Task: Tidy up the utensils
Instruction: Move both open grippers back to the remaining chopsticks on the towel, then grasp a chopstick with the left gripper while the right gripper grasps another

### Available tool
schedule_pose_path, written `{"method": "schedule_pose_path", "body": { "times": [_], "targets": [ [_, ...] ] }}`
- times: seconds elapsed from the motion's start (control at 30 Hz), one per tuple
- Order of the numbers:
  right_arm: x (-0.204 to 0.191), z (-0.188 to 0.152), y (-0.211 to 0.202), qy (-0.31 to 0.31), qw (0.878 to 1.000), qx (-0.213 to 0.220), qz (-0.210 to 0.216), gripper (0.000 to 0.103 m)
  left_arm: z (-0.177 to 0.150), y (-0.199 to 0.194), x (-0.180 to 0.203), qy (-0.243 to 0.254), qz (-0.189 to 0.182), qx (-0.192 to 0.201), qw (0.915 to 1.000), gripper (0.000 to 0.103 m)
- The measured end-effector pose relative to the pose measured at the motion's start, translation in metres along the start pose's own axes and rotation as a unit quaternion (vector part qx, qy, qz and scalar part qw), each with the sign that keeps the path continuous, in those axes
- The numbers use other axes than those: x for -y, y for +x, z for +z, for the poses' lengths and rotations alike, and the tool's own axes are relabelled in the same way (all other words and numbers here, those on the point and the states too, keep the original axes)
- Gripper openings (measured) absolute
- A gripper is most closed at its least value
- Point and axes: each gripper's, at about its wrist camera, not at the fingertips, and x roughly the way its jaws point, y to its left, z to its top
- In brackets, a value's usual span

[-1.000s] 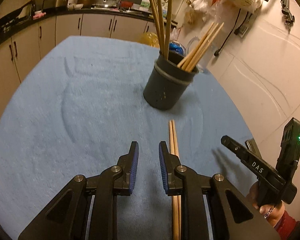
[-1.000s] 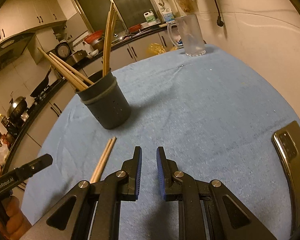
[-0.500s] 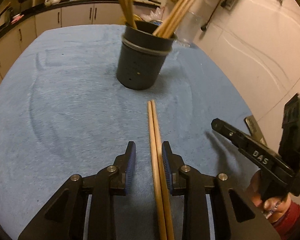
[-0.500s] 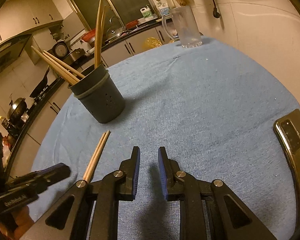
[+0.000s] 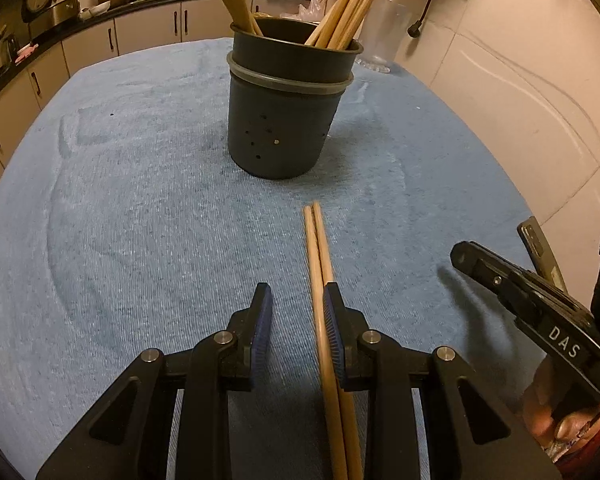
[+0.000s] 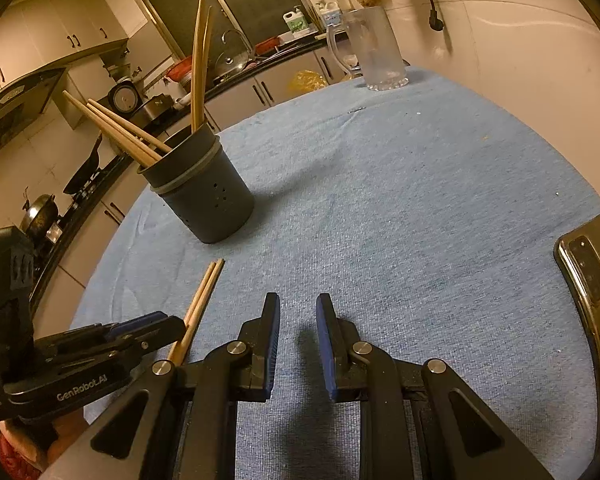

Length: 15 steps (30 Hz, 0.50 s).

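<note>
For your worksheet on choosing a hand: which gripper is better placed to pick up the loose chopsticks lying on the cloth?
Left. The left gripper already straddles the loose chopsticks, jaws open around them; the right gripper sits beside them over bare cloth.

Dim, warm yellow indoor light falls from overhead, casting soft shadows on the blue terry tablecloth; fisheye distortion bends the edges, corners vignetted black, foreground sharp.

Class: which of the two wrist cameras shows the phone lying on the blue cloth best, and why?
The right wrist view: the phone lies at the right edge, its back and camera lenses plain. In the left wrist view only a thin sliver shows, behind the right claw.
</note>
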Motion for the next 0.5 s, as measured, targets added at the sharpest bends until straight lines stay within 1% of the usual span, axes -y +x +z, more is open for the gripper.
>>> {"method": "schedule_pose_path", "body": {
  "times": [0.2, 0.27, 0.3, 0.33, 0.4, 0.47, 0.5],
  "targets": [
    [-0.001, 0.000, 0.000, -0.001, 1.000, -0.001, -0.005, 0.020, 0.011, 0.009, 0.004, 0.013, 0.018, -0.007, 0.9997, 0.025],
    [-0.001, 0.000, 0.000, -0.001, 1.000, -0.001, -0.007, 0.020, 0.009, 0.007, 0.004, 0.013, 0.024, -0.005, 0.9996, 0.022],
    [-0.001, 0.000, 0.001, -0.002, 1.000, -0.001, -0.008, 0.020, 0.008, 0.007, 0.003, 0.010, 0.028, -0.005, 0.9996, 0.018],
    [-0.001, 0.000, 0.001, -0.002, 1.000, -0.002, -0.009, 0.021, 0.007, 0.006, 0.000, 0.004, 0.033, -0.003, 0.9995, 0.015],
    [-0.002, -0.001, 0.002, -0.005, 1.000, -0.004, -0.013, 0.021, 0.003, 0.000, -0.008, -0.012, 0.033, 0.000, 0.9994, 0.013],
    [-0.003, 0.000, 0.002, -0.007, 1.000, -0.003, -0.015, 0.021, -0.003, -0.007, -0.023, -0.042, 0.036, 0.005, 0.9984, 0.012],
    [-0.004, -0.001, 0.002, -0.009, 1.000, -0.004, -0.016, 0.021, -0.006, -0.010, -0.031, -0.056, 0.035, 0.007, 0.9978, 0.010]
  ]
}}
